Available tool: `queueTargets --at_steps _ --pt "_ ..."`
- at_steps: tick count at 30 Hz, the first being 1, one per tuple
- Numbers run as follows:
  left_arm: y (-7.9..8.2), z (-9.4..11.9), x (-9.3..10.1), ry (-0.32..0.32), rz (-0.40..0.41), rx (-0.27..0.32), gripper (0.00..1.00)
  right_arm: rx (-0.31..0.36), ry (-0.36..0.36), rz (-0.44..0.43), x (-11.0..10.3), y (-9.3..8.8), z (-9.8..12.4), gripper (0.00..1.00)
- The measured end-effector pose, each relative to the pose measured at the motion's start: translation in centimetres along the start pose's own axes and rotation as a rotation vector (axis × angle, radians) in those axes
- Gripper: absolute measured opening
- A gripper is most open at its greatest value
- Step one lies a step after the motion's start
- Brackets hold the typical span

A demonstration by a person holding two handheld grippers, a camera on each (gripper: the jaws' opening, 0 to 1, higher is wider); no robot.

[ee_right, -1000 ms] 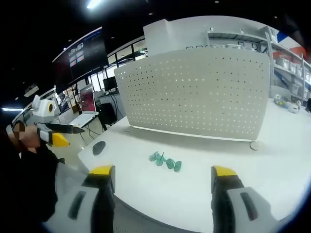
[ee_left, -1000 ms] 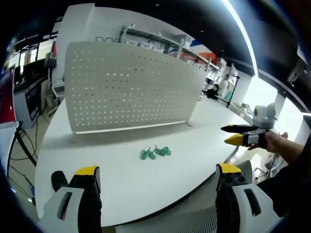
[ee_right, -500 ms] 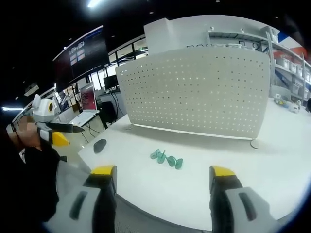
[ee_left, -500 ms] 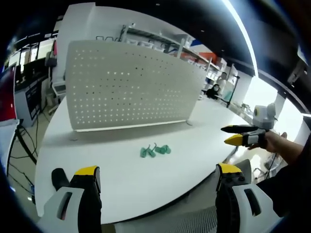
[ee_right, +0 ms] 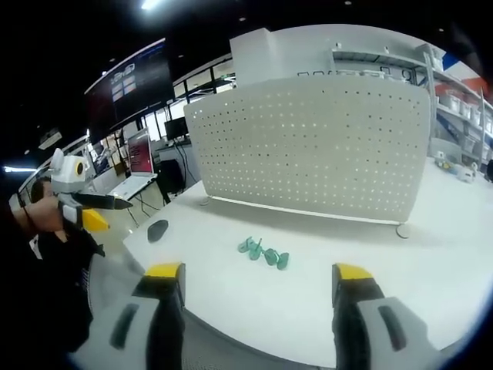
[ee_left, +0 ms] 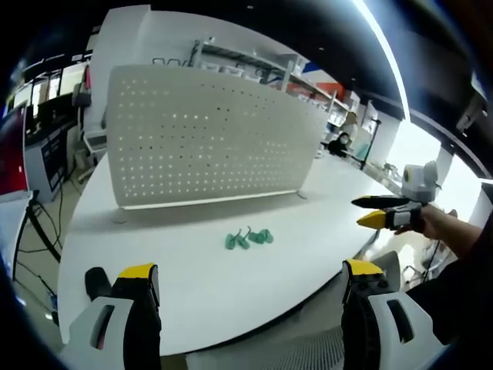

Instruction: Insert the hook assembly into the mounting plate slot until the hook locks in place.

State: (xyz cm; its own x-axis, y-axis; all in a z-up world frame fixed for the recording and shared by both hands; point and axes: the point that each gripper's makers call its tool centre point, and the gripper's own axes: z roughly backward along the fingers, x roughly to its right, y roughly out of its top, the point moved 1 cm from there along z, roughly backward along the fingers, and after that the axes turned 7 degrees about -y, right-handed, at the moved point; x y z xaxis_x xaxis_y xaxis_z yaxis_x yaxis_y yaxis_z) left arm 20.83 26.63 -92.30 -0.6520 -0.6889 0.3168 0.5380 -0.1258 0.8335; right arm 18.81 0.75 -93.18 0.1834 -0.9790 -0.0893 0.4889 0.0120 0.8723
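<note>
One perforated mounting plate (ee_left: 204, 139) stands upright at the far side of the white worktop (ee_left: 192, 277), well beyond both sets of fingers. It reads as stiff sheet on small feet; judged from that, it may tip or slide under insertion force, so push squarely into a hole.

Several small green hook assemblies (ee_left: 247, 238) lie in a loose cluster on the worktop, between the plate and the fingers and well ahead of the fingertips in both views (ee_right: 263, 254). They appear to be light moulded plastic: rigid, slightly slick, easily scattered. The exact count is too small to tell. Recommended hold: across the body of one hook at the edge of the cluster, leaving the insertion end free.

Left gripper (ee_left: 250, 285) is held above the near worktop edge, fingers spread wide, holding nothing. Right gripper (ee_right: 258, 281) is in the same condition. In the left gripper view, the right gripper appears off to the right of the fingers, clear of the worktop.

No hook is yet taken up.
</note>
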Motion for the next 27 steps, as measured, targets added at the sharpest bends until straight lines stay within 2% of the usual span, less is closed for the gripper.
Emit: queueTargets --at_steps 11,18,27 --pt "-0.2 0.1 -0.7 0.013 0.006 -0.008 1.00 -0.003 -0.019 0.003 0.4 0.0 -0.2 0.75" --pt "-1.0 -0.5 -0.7 0.007 -0.001 -0.043 1.00 -0.012 -0.020 0.007 0.7 -0.2 -0.4 0.74" --pt "-0.4 -0.6 -1.0 0.011 -0.007 -0.042 1.00 -0.045 0.023 -0.003 0.4 -0.9 -2.3 0.68"
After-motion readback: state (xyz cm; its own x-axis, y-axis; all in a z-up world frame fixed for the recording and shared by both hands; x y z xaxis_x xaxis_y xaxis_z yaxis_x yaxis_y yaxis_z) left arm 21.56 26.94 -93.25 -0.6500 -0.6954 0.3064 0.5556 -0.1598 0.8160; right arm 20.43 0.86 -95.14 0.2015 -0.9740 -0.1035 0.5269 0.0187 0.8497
